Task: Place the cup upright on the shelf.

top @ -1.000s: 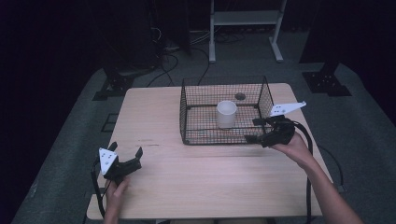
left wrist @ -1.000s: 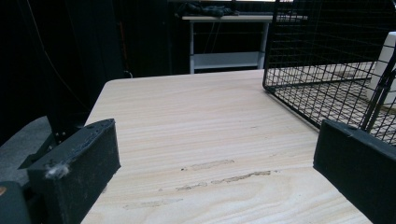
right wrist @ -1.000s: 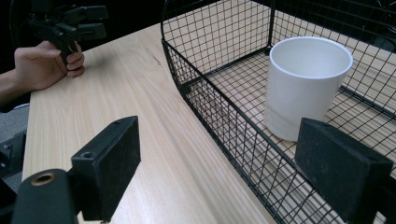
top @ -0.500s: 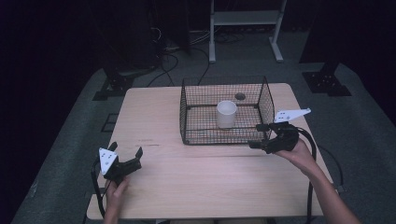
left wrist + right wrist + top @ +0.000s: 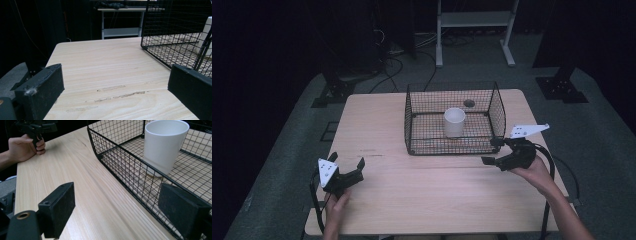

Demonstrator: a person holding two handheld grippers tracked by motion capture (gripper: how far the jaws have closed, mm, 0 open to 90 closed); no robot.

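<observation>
Although the right gripper (image 5: 493, 151) sits just outside the near right corner of the wire basket (image 5: 412, 125) with its jaws spread apart and empty, it holds nothing, which suggests a stance clear of the mesh wall rather than a grasp. With its jaws likewise apart and empty, the left gripper (image 5: 346, 170) rests near the table's (image 5: 377, 125) front left, well away from the basket, apparently parked. Standing upright and open-mouthed inside the basket towards its middle is the white cup (image 5: 454, 121), plain, glossy and slightly tapered.
</observation>
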